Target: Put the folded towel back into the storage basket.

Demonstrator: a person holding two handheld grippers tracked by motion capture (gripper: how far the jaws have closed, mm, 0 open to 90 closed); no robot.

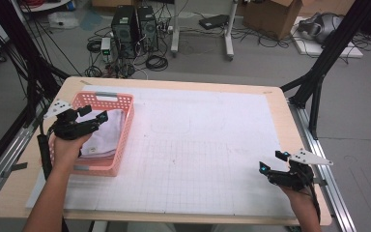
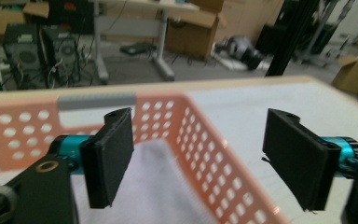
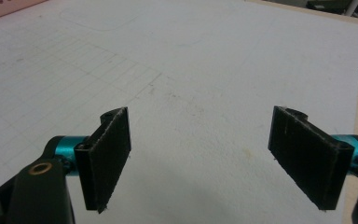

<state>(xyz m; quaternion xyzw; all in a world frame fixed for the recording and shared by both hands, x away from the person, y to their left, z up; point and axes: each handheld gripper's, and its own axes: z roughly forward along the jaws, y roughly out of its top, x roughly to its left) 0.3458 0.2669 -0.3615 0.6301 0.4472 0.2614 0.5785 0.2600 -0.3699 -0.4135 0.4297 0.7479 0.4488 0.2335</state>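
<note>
The left tool point(image 1: 92, 115), held in a person's left hand point(image 1: 67, 147), hangs over the near-left part of a pink basket point(image 1: 125, 126) at about nine o'clock on the counter point(image 1: 280, 104), its jaws spread wide with nothing between them. From the left tool's own view point(image 2: 200, 161) the two black pads point(image 2: 109, 156) stand far apart above a folded white cloth point(image 2: 154, 186) that lies inside the basket point(image 2: 205, 158), and neither pad touches it. The basket's perforated pink wall runs under the gap between the jaws, with a grey strip point(image 2: 97, 100) on its far rim. In the high view the cloth point(image 1: 108, 133) fills most of the basket's floor, just beyond the tool's tips.

The right tool point(image 1: 271, 162), in the person's right hand point(image 1: 299, 195), sits at about four o'clock near the counter's right edge, well apart from the basket. Its own view point(image 3: 199, 156) shows the jaws equally wide and empty, over a white gridded sheet point(image 3: 191, 70) that covers the counter; a corner of the pink basket point(image 3: 4, 8) shows at eleven o'clock in that view.

Beyond the counter's far edge, at twelve o'clock, two black computer towers point(image 1: 134, 30) stand on the floor among loose cables.
</note>
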